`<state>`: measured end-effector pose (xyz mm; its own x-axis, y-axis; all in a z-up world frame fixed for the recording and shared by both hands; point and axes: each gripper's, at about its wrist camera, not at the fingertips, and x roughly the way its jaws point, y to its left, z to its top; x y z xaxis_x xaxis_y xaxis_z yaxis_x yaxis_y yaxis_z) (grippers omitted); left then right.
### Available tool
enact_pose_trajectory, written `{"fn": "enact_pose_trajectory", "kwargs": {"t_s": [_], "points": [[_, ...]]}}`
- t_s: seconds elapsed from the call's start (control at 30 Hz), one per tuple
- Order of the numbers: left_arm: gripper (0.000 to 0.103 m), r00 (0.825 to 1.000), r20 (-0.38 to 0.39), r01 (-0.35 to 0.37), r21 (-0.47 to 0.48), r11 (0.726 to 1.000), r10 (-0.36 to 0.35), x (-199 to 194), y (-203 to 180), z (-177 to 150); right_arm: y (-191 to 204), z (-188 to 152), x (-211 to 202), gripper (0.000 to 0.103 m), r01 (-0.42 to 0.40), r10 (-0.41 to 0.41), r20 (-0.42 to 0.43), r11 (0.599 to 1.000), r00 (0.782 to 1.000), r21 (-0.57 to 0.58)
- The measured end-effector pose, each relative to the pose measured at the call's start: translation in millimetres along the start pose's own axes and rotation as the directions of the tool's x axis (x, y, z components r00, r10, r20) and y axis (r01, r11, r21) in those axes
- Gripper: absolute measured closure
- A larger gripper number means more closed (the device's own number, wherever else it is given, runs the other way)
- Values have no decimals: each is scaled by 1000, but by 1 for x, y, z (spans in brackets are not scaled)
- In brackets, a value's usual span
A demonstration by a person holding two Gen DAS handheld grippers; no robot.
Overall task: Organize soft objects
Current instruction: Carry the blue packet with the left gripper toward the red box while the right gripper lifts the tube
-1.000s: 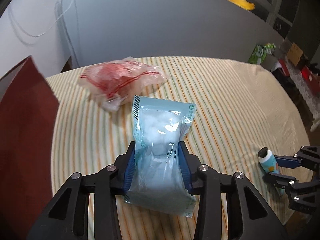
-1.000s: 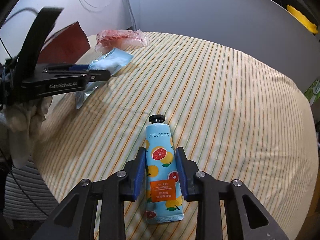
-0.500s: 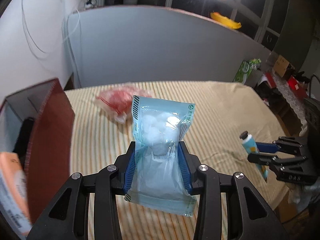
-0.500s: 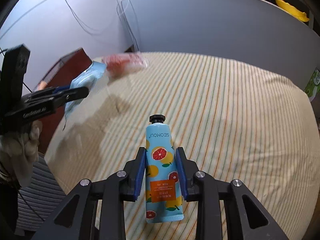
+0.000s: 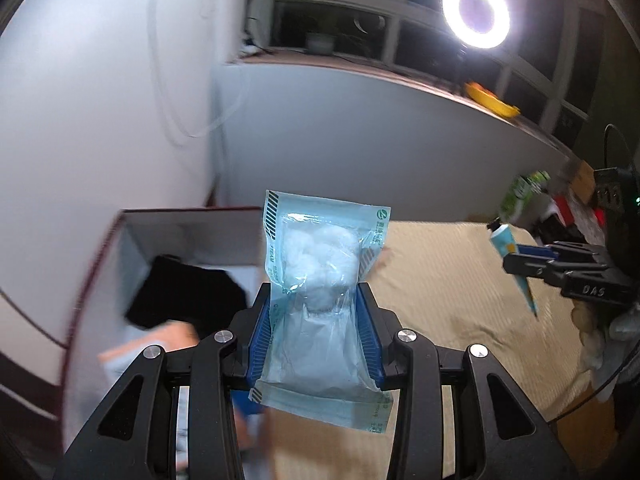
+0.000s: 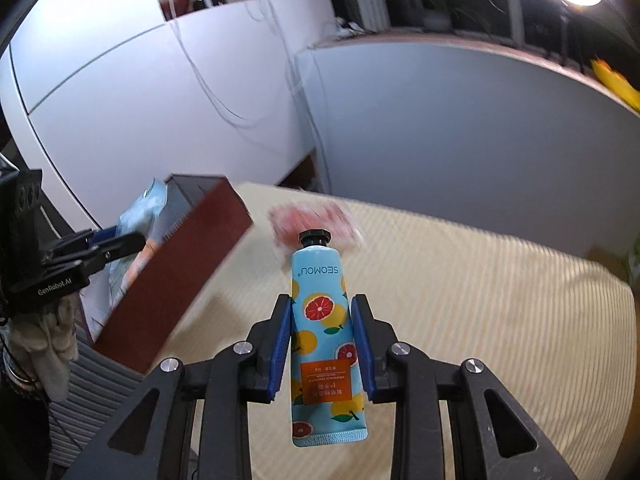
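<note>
Left gripper clamped on pale-blue cotton pouch, aloft beside dark-red box. Right gripper pinching blue citrus-print tube — "SEOMOU" — above striped cloth.

You see a pale blue cotton-ball pouch, a sky-blue hand cream tube printed with oranges and grapefruit, a dark red box, and a cream tablecloth with thin stripes.
</note>
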<state>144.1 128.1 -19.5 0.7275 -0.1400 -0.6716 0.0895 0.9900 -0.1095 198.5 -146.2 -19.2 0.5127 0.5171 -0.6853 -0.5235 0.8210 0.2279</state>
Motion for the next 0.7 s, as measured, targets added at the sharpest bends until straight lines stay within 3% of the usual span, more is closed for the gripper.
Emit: {"fn": "enact_pose_trajectory", "kwargs": {"t_s": [0.4,0.7], "points": [[65,992,13,-125,-97,987,127,-1,76,14,82,82,68,76,-149,148,-25,987,989,-58],[65,987,-16,-161,-135,978,160,21,100,18,130,108,135,76,-216,212,-77,976,974,-40]]}}
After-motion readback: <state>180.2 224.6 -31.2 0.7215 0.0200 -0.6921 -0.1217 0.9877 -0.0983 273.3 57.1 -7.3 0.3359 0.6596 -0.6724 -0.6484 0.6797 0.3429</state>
